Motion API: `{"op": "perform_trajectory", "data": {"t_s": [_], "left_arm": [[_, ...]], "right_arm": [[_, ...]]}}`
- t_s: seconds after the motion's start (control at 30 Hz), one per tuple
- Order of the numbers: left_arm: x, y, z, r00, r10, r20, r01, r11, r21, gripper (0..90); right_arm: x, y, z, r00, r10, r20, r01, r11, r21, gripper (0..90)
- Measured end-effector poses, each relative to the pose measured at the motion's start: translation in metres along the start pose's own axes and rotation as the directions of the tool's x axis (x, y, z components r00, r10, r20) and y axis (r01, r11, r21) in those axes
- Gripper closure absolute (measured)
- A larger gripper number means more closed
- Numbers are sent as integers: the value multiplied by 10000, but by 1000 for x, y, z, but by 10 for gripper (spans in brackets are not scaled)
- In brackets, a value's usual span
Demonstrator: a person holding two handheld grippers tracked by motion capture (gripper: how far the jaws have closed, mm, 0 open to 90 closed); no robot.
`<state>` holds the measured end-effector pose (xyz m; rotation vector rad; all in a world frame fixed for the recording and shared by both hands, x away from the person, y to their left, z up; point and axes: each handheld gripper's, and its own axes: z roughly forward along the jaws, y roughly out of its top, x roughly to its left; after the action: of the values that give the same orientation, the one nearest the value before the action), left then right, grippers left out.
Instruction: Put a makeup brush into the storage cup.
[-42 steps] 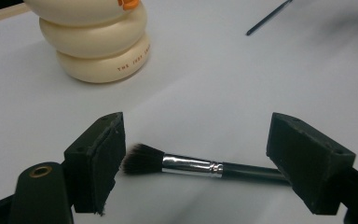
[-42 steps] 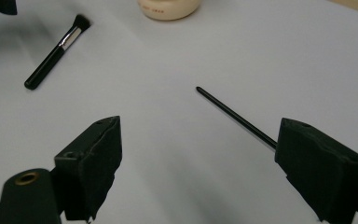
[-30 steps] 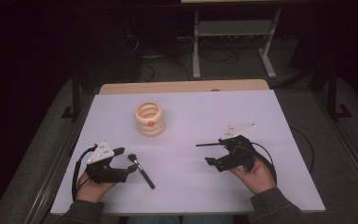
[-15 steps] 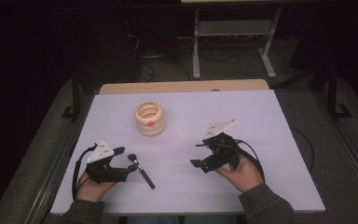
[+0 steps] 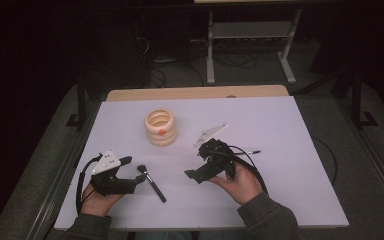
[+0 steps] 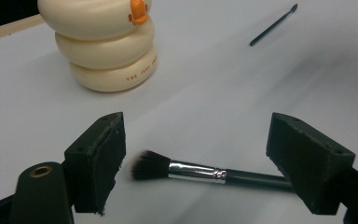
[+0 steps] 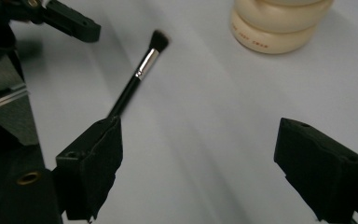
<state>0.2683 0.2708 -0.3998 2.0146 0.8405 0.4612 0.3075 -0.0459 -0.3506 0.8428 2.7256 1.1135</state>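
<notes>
A black makeup brush [image 5: 152,184] with a silver ferrule lies on the white table [image 5: 280,125], just right of my left gripper [image 5: 132,171]. In the left gripper view the brush [image 6: 191,169] lies on the table between the wide-open jaws of the left gripper [image 6: 203,140], and neither jaw touches it. My right gripper [image 5: 195,165] hovers at mid-table, pointing left. It is open and holds nothing [image 7: 205,158]. Beyond its left jaw lies the brush [image 7: 140,70]. A thin black stick [image 5: 247,152] rests to the right of the right hand.
A stack of three cream rings [image 5: 160,127] with an orange mark stands behind the grippers, centre-left on the table. It also shows in both gripper views [image 6: 107,46] [image 7: 279,23]. The left gripper [image 7: 70,21] appears at the top left of the right gripper view.
My right gripper has moved left and toward the table's front, turning to point at the brush. The left gripper and the brush have stayed put.
</notes>
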Motion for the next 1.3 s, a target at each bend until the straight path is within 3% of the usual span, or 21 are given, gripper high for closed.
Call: {"op": "perform_trajectory", "data": {"t_s": [0.13, 0.2, 0.27, 0.37, 0.6, 0.73, 0.9, 1.13, 1.3], "left_arm": [[1, 0, 0, 10000, 13, -20, -13, 10000, -51, 196], [1, -1, 0, 10000, -17, -35, 17, 10000, -37, 196], [2, -1, 0, 10000, -54, -52, 54, 10000, -52, 196], [3, -1, -1, 9999, 65, -79, -65, 10000, -52, 196], [4, -2, -2, 9999, -84, -105, 82, 9999, -109, 196], [6, -2, -3, 9999, -55, -157, 54, 10000, -56, 196], [7, -3, -3, 9998, -112, -190, 110, 9999, -78, 196], [9, -4, -4, 9997, -69, -248, 68, 10000, -44, 195], [9, -4, -4, 9996, -121, -268, 120, 9999, -44, 195]], "right_arm": [[5, 7, 8, 9991, 34, -412, -37, 10000, -73, 146], [8, 9, 11, 9988, 6, -484, -9, 10000, -53, 146], [15, 14, 23, 9978, -483, -464, 486, 9988, 46, 151], [20, 19, 34, 9966, -605, -563, 620, 9978, 250, 162], [31, 28, 61, 9938, -621, -923, 677, 9960, 584, 222], [36, 30, 73, 9926, -834, -878, 906, 9926, 813, 235], [41, 33, 91, 9947, -343, -967, 477, 9890, 1402, 315], [50, 35, 107, 9949, -461, -902, 609, 9837, 1689, 424], [55, 34, 118, 9961, -296, -827, 447, 9814, 1867, 486]]}}
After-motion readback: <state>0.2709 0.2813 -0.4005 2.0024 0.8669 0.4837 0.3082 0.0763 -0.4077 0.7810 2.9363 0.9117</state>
